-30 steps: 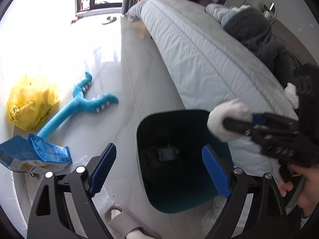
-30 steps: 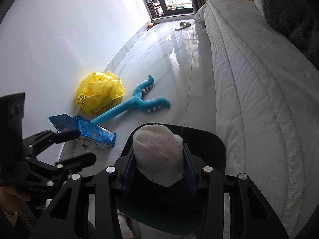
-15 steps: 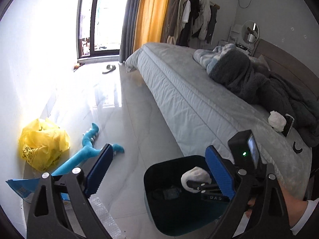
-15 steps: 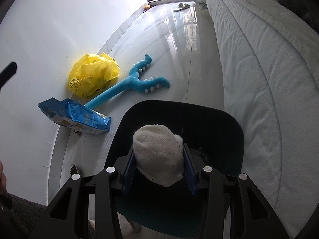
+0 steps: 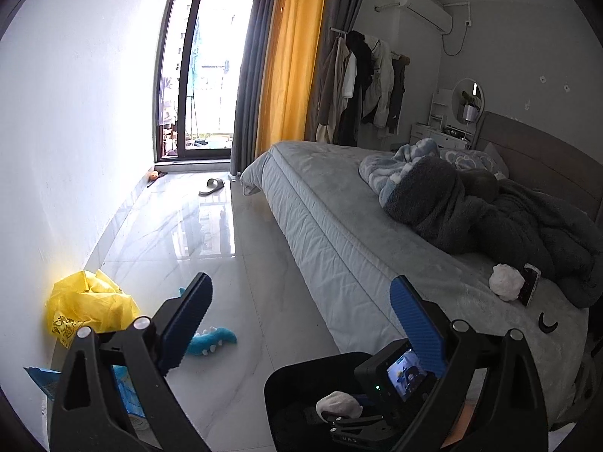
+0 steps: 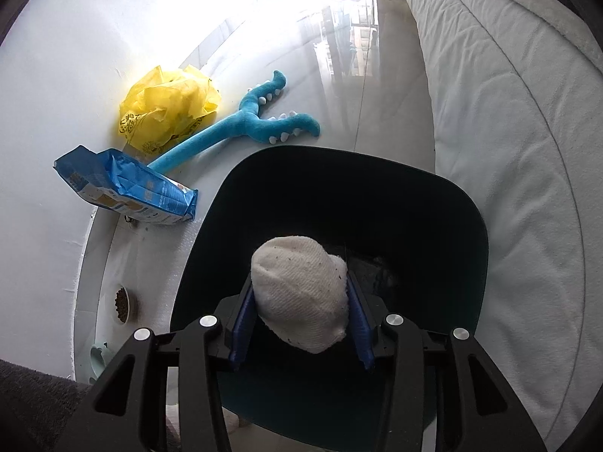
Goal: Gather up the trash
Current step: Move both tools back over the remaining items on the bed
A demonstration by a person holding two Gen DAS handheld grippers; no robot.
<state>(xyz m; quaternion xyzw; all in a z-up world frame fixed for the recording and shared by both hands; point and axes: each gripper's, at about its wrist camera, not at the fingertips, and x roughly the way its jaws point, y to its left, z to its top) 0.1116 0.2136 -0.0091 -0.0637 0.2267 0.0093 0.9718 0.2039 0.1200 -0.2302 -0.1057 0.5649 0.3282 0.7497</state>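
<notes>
My right gripper (image 6: 299, 314) is shut on a crumpled white tissue wad (image 6: 301, 293) and holds it over the open mouth of the dark teal trash bin (image 6: 467, 248). The left wrist view shows the same wad (image 5: 339, 405) in the right gripper's tip above the bin (image 5: 286, 395). My left gripper (image 5: 301, 324) is open and empty, raised and looking across the room. A second white wad (image 5: 506, 285) lies on the bed beside a phone (image 5: 529, 289). A yellow plastic bag (image 6: 169, 109) and a blue snack bag (image 6: 124, 184) lie on the floor by the wall.
The bed (image 5: 339, 218) runs along the right, with dark blankets (image 5: 490, 218) piled on it. A blue plush toy (image 6: 245, 124) lies on the floor near the bin. A pet food bowl (image 6: 122, 303) stands by the wall. A slipper (image 5: 211, 186) lies near the balcony door.
My left gripper has tilted up, from looking down at the bin to looking across the room. My right gripper has moved the wad lower, over the bin's mouth.
</notes>
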